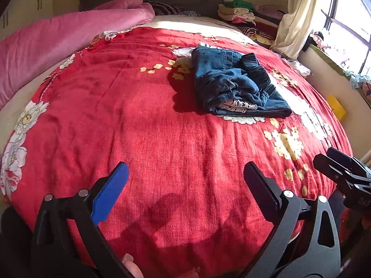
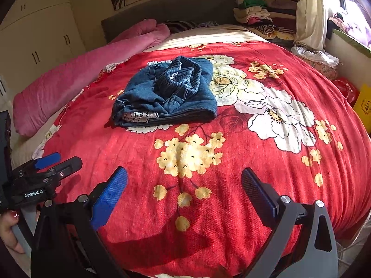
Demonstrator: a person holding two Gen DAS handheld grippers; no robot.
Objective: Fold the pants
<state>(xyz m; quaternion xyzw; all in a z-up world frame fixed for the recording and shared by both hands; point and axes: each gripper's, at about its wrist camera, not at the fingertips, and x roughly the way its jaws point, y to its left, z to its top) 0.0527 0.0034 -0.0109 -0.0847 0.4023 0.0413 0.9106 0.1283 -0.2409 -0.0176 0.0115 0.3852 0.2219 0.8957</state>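
Lying folded on the bedspread (image 2: 231,208), pants (image 2: 165,95) sit well beyond both spread, empty claws.

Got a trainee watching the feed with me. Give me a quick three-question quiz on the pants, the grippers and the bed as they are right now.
1. True or false: the left gripper is clamped on the pants.
2. The pants lie: A) spread flat, B) in a folded bundle, C) hanging off the bed edge.
3. Fill in: the pink quilt lies to the ___ of the pants in the right wrist view.

Key: 1 false, both it and the right gripper are open and empty above the red blanket. 2 B. 3 left.
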